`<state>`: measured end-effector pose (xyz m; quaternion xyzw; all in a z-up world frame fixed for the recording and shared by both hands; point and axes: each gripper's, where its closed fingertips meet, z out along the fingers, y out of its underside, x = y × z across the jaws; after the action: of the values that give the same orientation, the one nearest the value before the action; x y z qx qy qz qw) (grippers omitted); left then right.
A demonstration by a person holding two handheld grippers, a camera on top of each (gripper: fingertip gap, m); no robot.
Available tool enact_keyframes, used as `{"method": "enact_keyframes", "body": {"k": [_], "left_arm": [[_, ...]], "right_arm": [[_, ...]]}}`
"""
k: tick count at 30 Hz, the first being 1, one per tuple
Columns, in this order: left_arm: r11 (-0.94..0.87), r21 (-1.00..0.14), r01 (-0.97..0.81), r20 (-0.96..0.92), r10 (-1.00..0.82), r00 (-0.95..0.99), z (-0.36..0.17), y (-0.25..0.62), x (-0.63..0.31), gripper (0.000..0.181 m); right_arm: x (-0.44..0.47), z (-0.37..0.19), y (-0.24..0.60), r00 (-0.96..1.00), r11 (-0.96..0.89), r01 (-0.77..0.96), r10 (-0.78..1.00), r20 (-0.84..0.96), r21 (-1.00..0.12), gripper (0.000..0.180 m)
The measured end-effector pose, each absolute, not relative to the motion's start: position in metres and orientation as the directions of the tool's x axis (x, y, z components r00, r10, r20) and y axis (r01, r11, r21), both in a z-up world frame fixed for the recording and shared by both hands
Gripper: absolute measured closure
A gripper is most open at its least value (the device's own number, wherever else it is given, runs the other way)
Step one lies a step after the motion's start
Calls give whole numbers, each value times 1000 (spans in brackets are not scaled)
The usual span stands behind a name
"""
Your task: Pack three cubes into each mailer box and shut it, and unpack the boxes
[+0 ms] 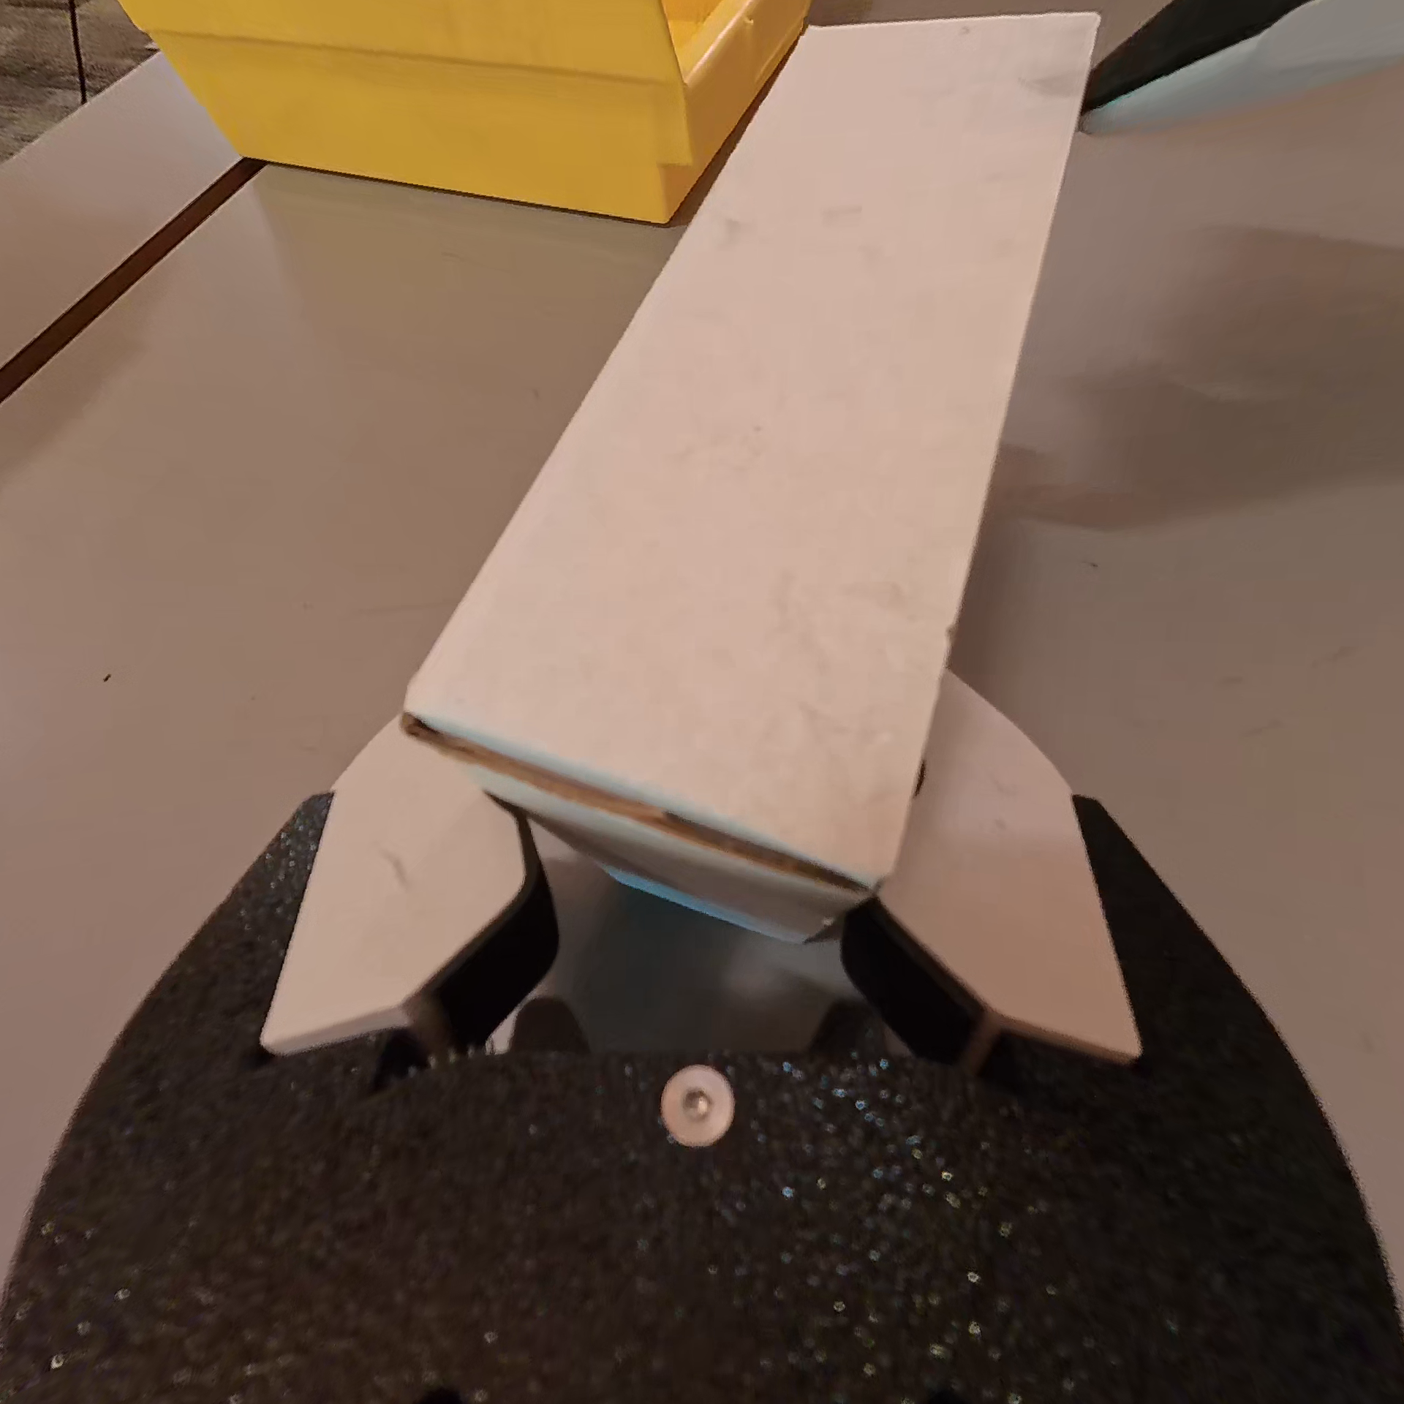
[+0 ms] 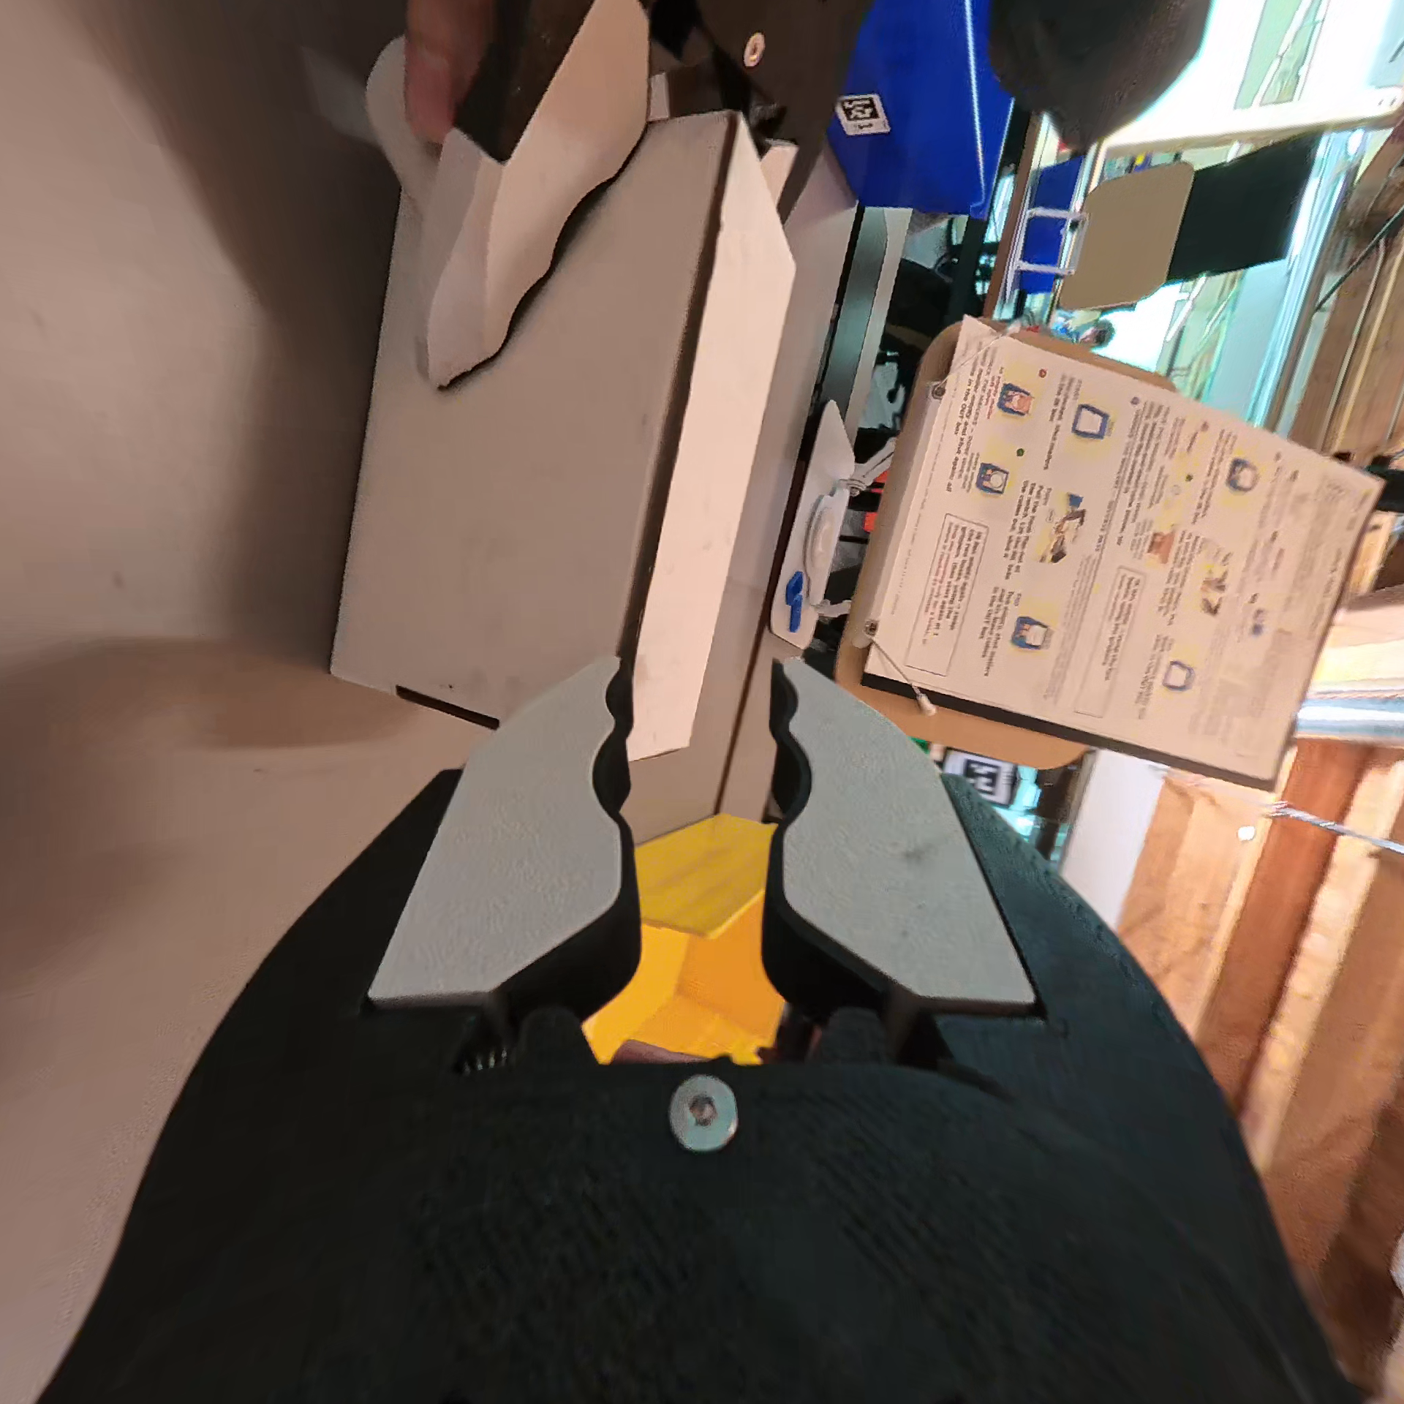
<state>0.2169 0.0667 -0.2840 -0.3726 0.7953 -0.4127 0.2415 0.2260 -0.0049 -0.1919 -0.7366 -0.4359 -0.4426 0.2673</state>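
Observation:
A long white mailer box lies lid down and closed, stretching away from me over the grey table. My left gripper is shut on its near end, one finger on each side. In the right wrist view, which is rolled sideways, the same box lies ahead, with the left gripper's fingers on its far end and a person's finger beside them. My right gripper is open and empty, its tips just short of the box's near corner. No cubes are in sight.
A yellow bin stands on the table at the box's far left, and it shows between my right fingers. A board with a printed sheet hangs off the table's edge. A dark shape sits past the box's far end.

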Motion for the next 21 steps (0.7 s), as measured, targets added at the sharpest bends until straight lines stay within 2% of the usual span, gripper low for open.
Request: {"method": "enact_keyframes", "body": {"k": [2, 3, 6, 9, 11, 13, 15, 21], "left_arm": [[384, -835, -393, -82, -795, -601, -284, 67, 217, 86], [383, -835, -395, -85, -799, -596, -284, 68, 218, 86], [386, -830, -402, -101, -813, -573, -285, 71, 219, 88], [386, -829, -404, -102, -815, -570, -285, 71, 221, 88], [389, -829, -402, -103, -812, -575, -285, 69, 221, 87], [390, -829, -400, -96, -805, -585, -285, 68, 220, 87], [387, -829, -404, -79, -795, -601, -286, 66, 219, 88], [390, -824, -412, -54, -777, -627, -288, 63, 217, 91]], "right_arm": [[227, -194, -5, 185, -478, 877, 428, 885, 48, 150], [227, -197, -6, 198, -487, 872, 439, 877, 47, 159], [230, -193, -3, 233, -502, 864, 366, 901, -20, 175], [234, -190, -1, 333, -543, 831, 306, 892, -124, 178], [234, -193, -3, 322, -549, 830, 338, 884, -93, 178], [232, -190, -4, 272, -534, 844, 367, 890, -38, 169], [231, -184, -3, 290, -543, 838, 359, 887, -54, 154], [224, -186, -7, 313, -526, 850, 455, 834, -33, 144]]}}
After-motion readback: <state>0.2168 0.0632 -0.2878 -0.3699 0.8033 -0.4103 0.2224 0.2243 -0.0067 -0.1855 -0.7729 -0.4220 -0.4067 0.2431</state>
